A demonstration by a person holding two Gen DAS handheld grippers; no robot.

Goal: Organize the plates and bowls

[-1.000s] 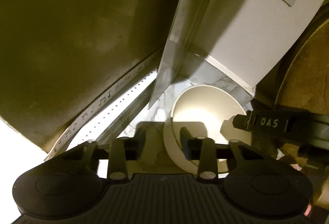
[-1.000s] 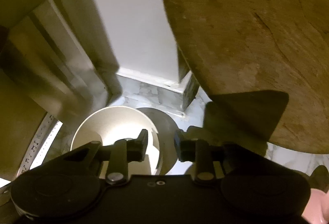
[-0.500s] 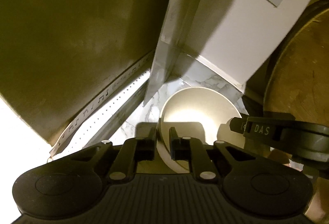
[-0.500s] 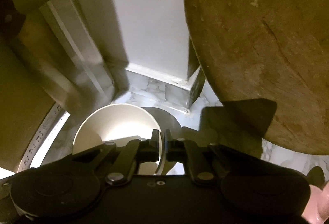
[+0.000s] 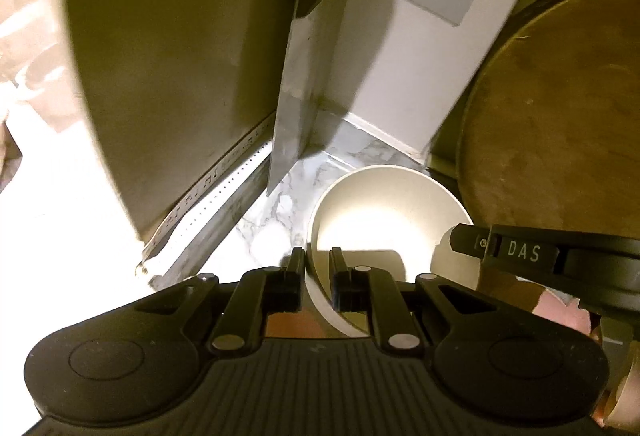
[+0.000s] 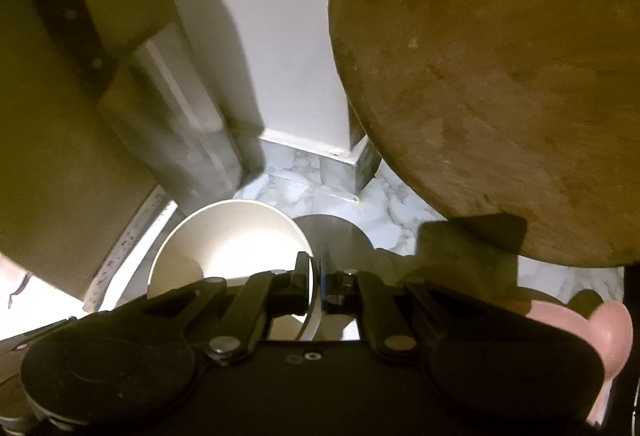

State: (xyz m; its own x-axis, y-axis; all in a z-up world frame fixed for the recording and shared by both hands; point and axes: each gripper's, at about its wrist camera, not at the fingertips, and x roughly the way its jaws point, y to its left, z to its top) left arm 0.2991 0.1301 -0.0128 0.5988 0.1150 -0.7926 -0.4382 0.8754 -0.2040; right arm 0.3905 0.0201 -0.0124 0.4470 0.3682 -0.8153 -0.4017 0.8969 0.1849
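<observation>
At the left stood a large olive-toned panel, with a cleaver leaning beside it, blade down on the marble counter. Toward the middle, a white bowl sat over the counter, held from both sides. The left gripper was clamped narrow on the bowl's left rim, one finger outside the wall and one inside. The right gripper pinched the opposite rim, its jaws almost together. Behind rose a white vented appliance. At the right leaned a round wooden board.
</observation>
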